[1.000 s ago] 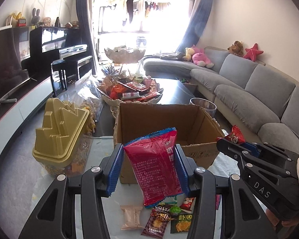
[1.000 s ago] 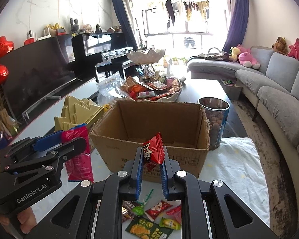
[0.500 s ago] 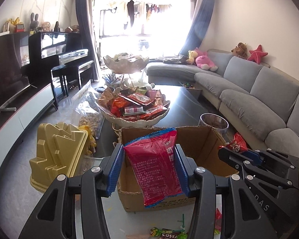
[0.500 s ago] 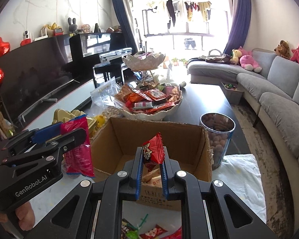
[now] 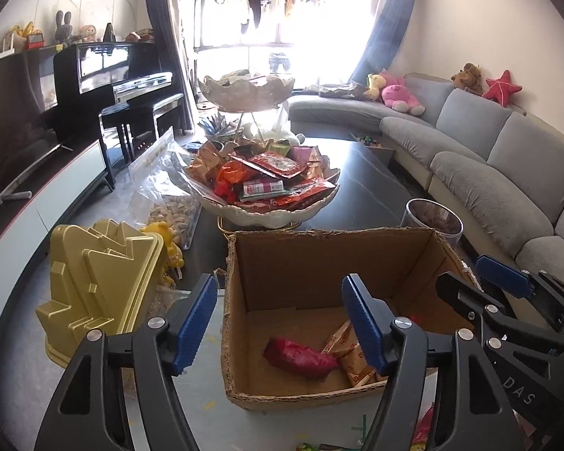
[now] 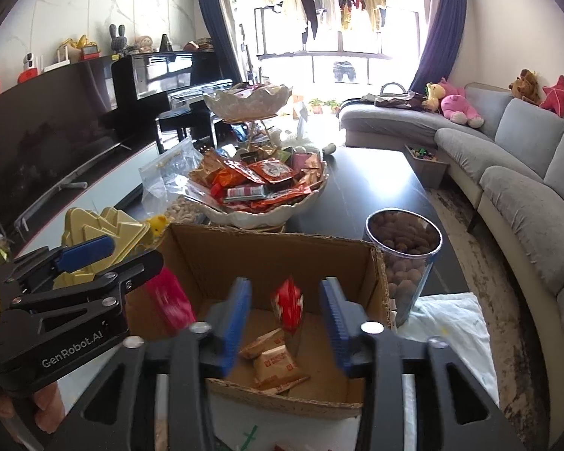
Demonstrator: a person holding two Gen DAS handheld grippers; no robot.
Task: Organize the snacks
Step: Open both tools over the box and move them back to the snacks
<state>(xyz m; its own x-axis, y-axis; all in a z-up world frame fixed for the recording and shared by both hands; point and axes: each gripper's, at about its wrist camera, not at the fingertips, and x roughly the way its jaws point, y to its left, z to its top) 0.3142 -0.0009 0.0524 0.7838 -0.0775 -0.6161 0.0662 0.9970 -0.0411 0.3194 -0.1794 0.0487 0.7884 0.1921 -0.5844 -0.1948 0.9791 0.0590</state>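
Observation:
An open cardboard box (image 5: 319,233) stands on the table in front of both grippers. My left gripper (image 5: 278,319) hangs over it, jaws opening with nothing between them. The large red snack bag (image 5: 300,353) lies on the box floor beside beige biscuit packets (image 5: 351,357). In the right wrist view that bag is a red blur (image 6: 169,304) under the left gripper (image 6: 124,263). My right gripper (image 6: 285,317) is over the box (image 6: 282,236), jaws opening. The small red packet (image 6: 287,302) is blurred between the pads, clear of both. The right gripper (image 5: 470,282) also shows in the left wrist view.
A gold castle-shaped lid (image 5: 101,282) sits left of the box. Behind the box stands a white two-tier bowl (image 5: 274,218) heaped with snacks, beside a clear bag of nuts (image 5: 169,203). A clear jar of nuts (image 6: 402,255) and a white cloth (image 6: 451,319) lie at the right.
Both grippers moved forward over the box and their jaws spread. The large red bag left the left gripper and dropped into the box. The small red packet came free of the right pads.

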